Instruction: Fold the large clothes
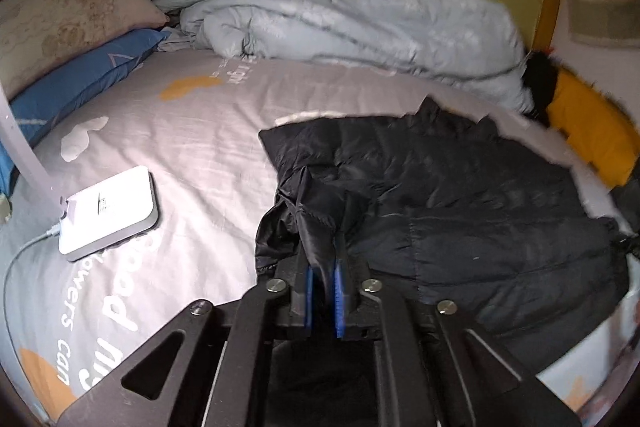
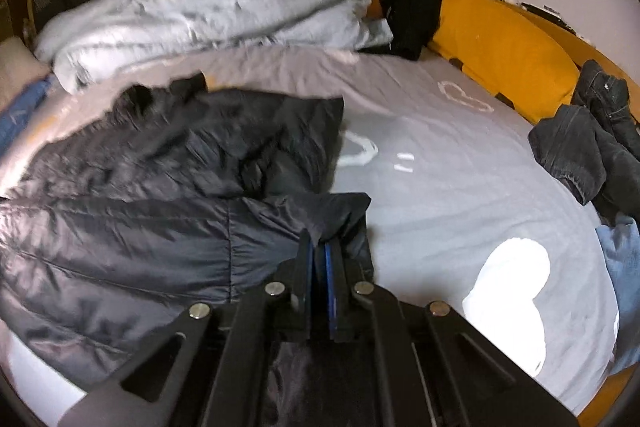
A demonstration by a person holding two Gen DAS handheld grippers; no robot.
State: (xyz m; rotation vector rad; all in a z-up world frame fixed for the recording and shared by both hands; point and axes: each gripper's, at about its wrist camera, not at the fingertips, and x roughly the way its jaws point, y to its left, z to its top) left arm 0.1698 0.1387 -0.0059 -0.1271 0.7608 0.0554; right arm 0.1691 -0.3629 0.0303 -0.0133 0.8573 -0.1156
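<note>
On the grey bed sheet (image 1: 208,131), at the lower left of the left wrist view, white letters read "owers can". The print on the white box (image 1: 108,213) is too small to read.

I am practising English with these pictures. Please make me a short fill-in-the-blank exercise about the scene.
1. Both grippers, left gripper and right gripper, are shut on the black ____.
2. The white power bank lies on the ____ bedsheet.
3. The light blue duvet is ____, not folded.

Answers: jacket; grey; crumpled
</note>
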